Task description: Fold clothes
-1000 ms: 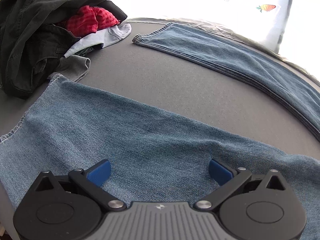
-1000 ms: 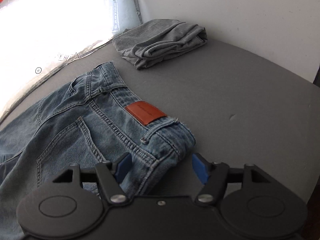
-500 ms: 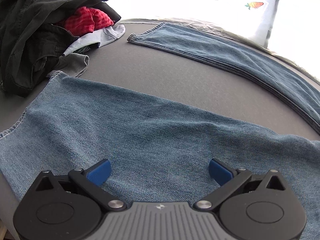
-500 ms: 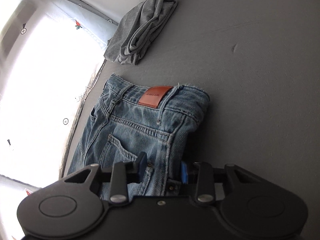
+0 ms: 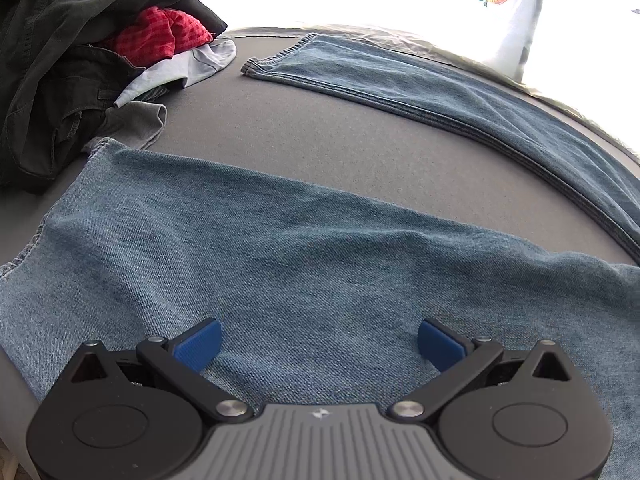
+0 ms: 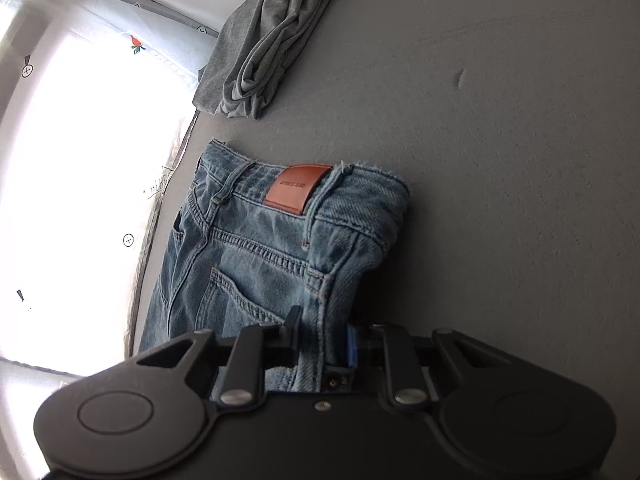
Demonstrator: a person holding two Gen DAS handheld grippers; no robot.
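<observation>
Blue jeans lie spread on the grey surface (image 5: 320,140). In the left wrist view the near leg (image 5: 280,248) runs right under my left gripper (image 5: 318,338), which hovers open over the denim with nothing between its blue pads (image 5: 198,344). The far leg (image 5: 440,88) lies flat behind. In the right wrist view the waist end of the jeans (image 6: 256,248) shows, with a brown leather patch (image 6: 298,190). My right gripper (image 6: 324,336) is closing, and its pads pinch a raised fold of the waist's side edge.
A pile of dark clothes (image 5: 60,60) with a red garment (image 5: 156,34) sits at the far left, touching the near leg's hem. A folded grey garment (image 6: 264,40) lies beyond the waistband. Bright white sheeting (image 6: 80,160) borders the surface.
My right gripper rolled, dropped onto the waist's side edge and closed from wide open onto the denim fold. The left gripper stayed open over the leg, barely shifting.
</observation>
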